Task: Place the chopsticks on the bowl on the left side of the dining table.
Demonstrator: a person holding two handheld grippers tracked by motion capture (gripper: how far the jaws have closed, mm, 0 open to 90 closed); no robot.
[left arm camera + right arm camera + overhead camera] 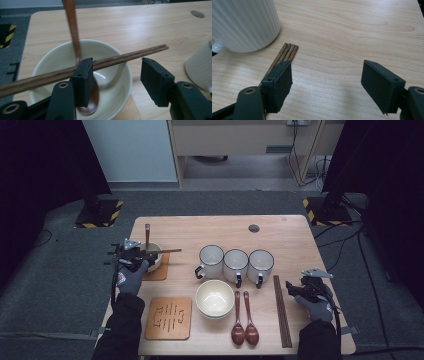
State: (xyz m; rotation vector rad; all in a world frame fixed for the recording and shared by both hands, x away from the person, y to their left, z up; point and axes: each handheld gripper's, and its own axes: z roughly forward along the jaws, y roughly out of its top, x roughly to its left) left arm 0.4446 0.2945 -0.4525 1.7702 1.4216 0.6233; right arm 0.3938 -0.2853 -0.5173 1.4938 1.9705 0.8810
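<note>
I find the counter (280, 227) carrying a full setting. Taking its centre as the dial, two wooden mats lie on my left side: one bare at about 7 o'clock (169, 318), the other at 9 o'clock (161, 270) under a cream bowl (151, 256). A second cream bowl (215, 298) sits at 6 o'clock, just beside three white mugs (236, 264) ranked in a row near centre. Two wooden spoons (244, 322) lie side by side at 5 o'clock, and a bundle of chopsticks (282, 310) lies lengthwise at 4 o'clock.

My left claw (134, 254) stands at the near rim of the 9 o'clock bowl. In the left gripper view a pair of chopsticks (75, 71) rests across that bowl's rim (125, 65), tips toward 3 o'clock of the frame. One pad (83, 80) sits against the pair; the other stands apart, so the jaws are part-open and clamp nothing. A wooden spoon (75, 37) leans in the same bowl, its handle up at 12 o'clock.

My right claw (299, 289) rests at 4 o'clock, just right of the chopstick bundle (287, 52). In the right gripper view its jaws stand wide apart over bare wood, holding nothing, with a ribbed mug (242, 22) at 10 o'clock.
</note>
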